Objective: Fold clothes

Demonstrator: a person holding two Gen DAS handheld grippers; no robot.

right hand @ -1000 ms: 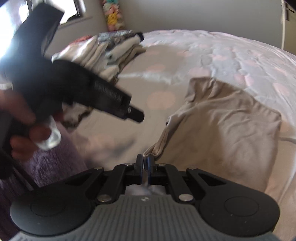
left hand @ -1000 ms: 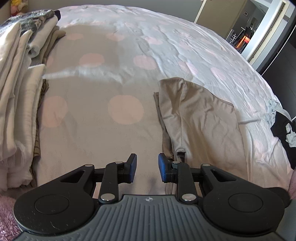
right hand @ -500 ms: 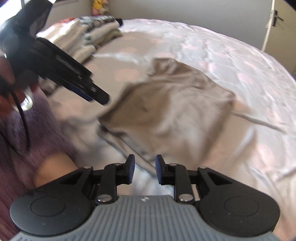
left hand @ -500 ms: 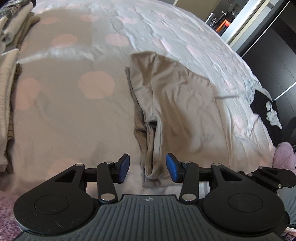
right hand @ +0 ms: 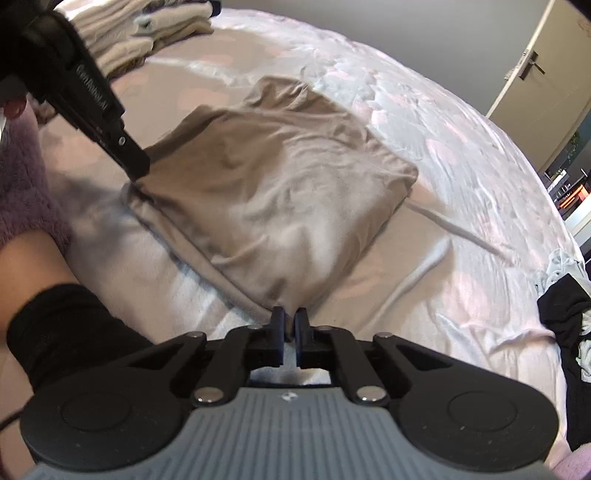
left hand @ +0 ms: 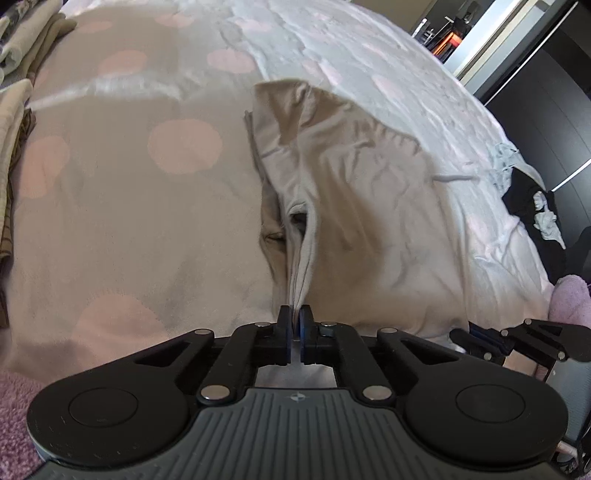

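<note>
A beige garment (left hand: 369, 206) lies partly folded on the bed, its layered edge running toward me in the left wrist view. My left gripper (left hand: 295, 314) is shut on the near end of that edge, and the cloth rises in a ridge from the pads. In the right wrist view the same garment (right hand: 277, 184) spreads out ahead. My right gripper (right hand: 290, 321) is shut on its near corner. The left gripper (right hand: 136, 170) shows there at the garment's left corner. The right gripper (left hand: 480, 343) shows low right in the left wrist view.
The bed cover (left hand: 129, 221) is grey with pink dots. A stack of folded clothes (left hand: 14, 110) sits along the far left, also stack (right hand: 140, 29). A black and white garment (right hand: 565, 317) lies at the right edge. A person's black-cuffed arm (right hand: 55, 332) is near left.
Both grippers stood open half a second ago and are now shut on the beige garment. The right gripper let go of one edge and swung right to the near corner.
</note>
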